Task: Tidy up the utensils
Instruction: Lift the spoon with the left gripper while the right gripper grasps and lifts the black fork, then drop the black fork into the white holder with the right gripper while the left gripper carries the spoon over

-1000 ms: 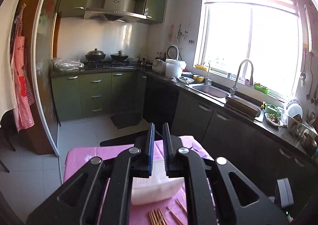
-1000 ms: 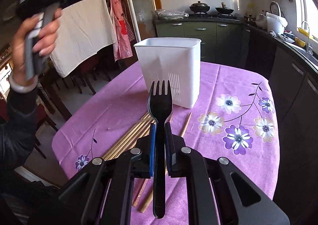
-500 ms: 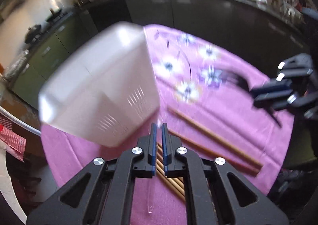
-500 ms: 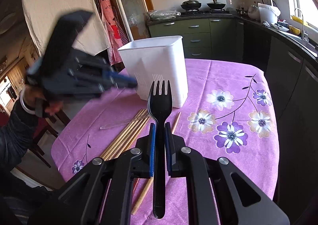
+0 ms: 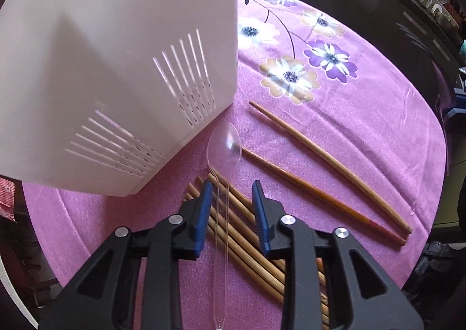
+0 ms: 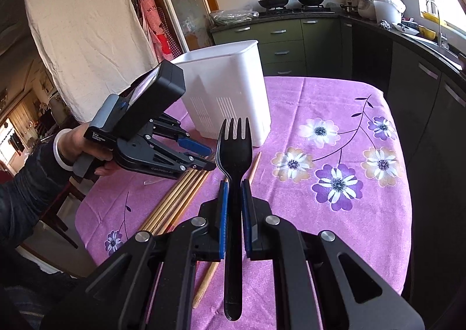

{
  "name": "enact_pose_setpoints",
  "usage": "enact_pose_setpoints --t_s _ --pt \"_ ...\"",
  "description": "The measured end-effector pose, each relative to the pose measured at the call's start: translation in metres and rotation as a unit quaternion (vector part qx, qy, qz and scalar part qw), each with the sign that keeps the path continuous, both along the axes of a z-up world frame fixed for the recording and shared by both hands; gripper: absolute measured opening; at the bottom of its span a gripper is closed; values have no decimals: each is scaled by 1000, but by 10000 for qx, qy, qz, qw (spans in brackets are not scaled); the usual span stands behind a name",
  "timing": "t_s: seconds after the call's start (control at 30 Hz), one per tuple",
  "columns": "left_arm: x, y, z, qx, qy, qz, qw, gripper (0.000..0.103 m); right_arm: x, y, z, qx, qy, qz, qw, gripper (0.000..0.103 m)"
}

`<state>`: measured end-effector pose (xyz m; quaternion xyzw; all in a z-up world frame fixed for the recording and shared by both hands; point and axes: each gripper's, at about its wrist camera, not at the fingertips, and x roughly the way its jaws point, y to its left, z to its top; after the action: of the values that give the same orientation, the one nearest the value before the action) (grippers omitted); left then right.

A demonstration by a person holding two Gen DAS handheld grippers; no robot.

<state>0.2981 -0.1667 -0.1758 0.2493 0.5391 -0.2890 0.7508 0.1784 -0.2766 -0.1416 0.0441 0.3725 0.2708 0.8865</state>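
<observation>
A clear plastic spoon [image 5: 224,143] lies on the purple tablecloth, bowl against the foot of the white slotted utensil holder [image 5: 116,53], handle across a bundle of bamboo chopsticks [image 5: 247,231]. My left gripper [image 5: 231,184] points down over it. Its jaws are opening, with the handle running between them and no pad touching it. The right wrist view shows a hand holding that left gripper [image 6: 208,158] low beside the holder [image 6: 230,91]. My right gripper [image 6: 233,184] is shut on the handle of a black plastic fork [image 6: 235,149], tines up, above the table.
Two darker wooden chopsticks [image 5: 329,172] lie apart to the right of the spoon. The floral cloth [image 6: 335,236] covers a round table whose edge falls off at the right. Dark kitchen cabinets [image 6: 419,73] stand behind and to the right, and a white cloth [image 6: 81,38] hangs at the left.
My left gripper swung from facing the kitchen down to the table beside the holder, and its shut jaws have parted over the clear spoon. The right gripper has kept still with the fork.
</observation>
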Motion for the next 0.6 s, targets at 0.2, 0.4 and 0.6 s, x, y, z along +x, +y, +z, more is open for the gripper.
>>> enact_pose_setpoints --t_s 0.2,0.4,0.6 --pt "-1 -4 -6 121 -46 -34 9999 27 -1 1 0 50 37 32 10000 10" --pt "-1 -10 -10 109 -51 -73 9999 23 -1 -1 -2 94 69 17 9999 10" --pt "-9 -11 -4 32 -57 -88 9999 8 4 -3 5 122 -12 -45 9999 10"
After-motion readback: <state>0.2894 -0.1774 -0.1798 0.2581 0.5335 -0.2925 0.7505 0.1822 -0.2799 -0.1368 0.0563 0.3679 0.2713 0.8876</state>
